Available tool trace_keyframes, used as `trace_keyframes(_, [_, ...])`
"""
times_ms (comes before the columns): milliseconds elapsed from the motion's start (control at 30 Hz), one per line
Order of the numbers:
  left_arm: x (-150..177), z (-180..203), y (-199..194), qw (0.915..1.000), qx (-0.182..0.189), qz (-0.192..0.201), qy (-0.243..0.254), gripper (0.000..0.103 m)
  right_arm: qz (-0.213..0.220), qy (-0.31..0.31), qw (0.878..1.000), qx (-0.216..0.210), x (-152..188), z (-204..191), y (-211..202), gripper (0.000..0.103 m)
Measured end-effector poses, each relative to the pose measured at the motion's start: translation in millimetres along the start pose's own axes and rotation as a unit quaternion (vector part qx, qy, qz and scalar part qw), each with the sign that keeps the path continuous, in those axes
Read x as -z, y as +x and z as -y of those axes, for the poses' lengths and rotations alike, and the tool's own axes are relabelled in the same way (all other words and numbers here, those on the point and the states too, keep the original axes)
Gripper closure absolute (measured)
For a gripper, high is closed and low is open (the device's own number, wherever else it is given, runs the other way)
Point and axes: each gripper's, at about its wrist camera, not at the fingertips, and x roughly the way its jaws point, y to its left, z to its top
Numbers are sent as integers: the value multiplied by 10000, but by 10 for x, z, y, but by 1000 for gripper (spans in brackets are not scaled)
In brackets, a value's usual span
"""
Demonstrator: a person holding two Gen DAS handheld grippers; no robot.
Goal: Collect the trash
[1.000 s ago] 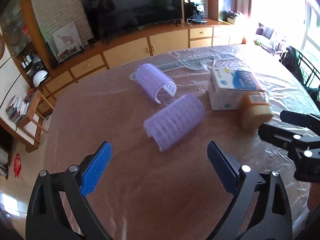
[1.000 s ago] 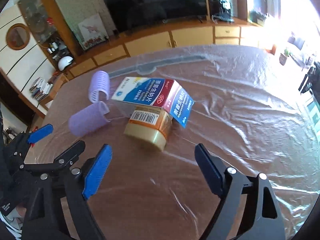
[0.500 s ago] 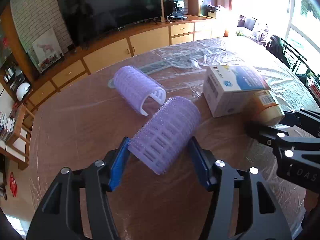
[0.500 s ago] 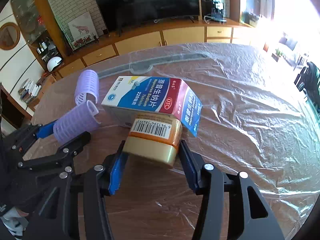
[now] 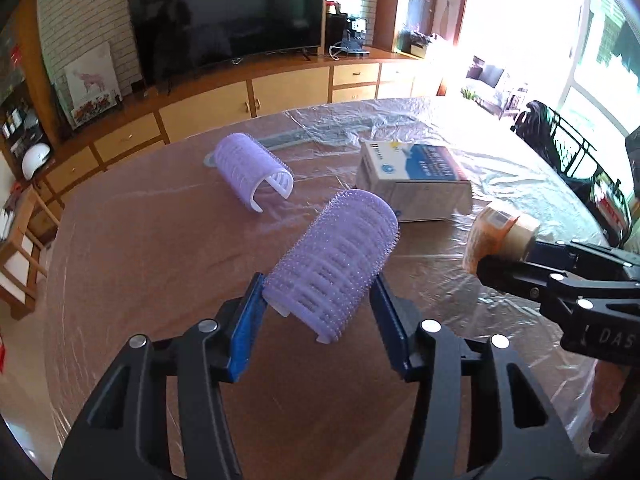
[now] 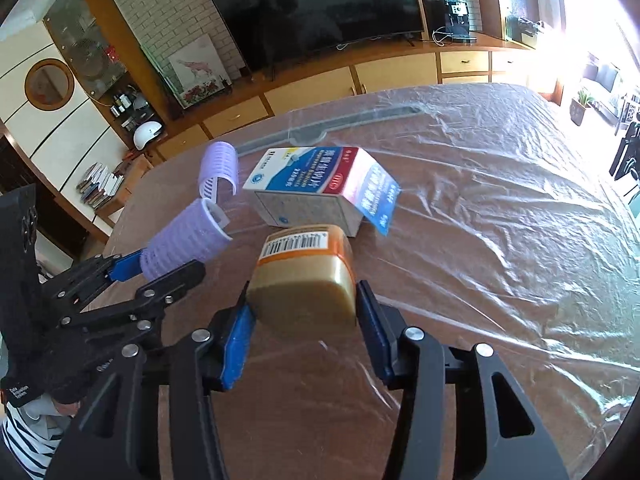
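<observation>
My left gripper (image 5: 318,322) is shut on a purple hair roller (image 5: 334,260) and holds it above the table. The same roller shows in the right wrist view (image 6: 186,240). My right gripper (image 6: 304,330) is shut on a tan bottle with an orange barcode label (image 6: 306,276), lifted off the table; it also shows in the left wrist view (image 5: 500,234). A second purple roller (image 5: 250,172) lies on the table further back. A white and blue medicine box (image 6: 316,190) with an open flap lies behind the bottle.
The brown table (image 6: 480,240) is covered in wrinkled clear plastic film. A wooden cabinet with a TV (image 5: 228,20) stands beyond the far edge. The left gripper's body (image 6: 100,304) sits close to the left of my right gripper.
Both grippers went from open to shut, the left on the near roller and the right on the bottle. Both objects have since been lifted off the table.
</observation>
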Motion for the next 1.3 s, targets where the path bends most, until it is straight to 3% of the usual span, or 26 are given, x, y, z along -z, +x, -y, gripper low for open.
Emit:
trace_keyframes(533, [404, 400, -393, 9988, -60, 46, -486, 49, -26, -4, 9997, -229, 284, 242, -403, 56])
trace_keyframes(1300, [913, 910, -920, 9982, -220, 113, -551, 49, 20, -172, 9978, -638, 915, 438, -1150, 56])
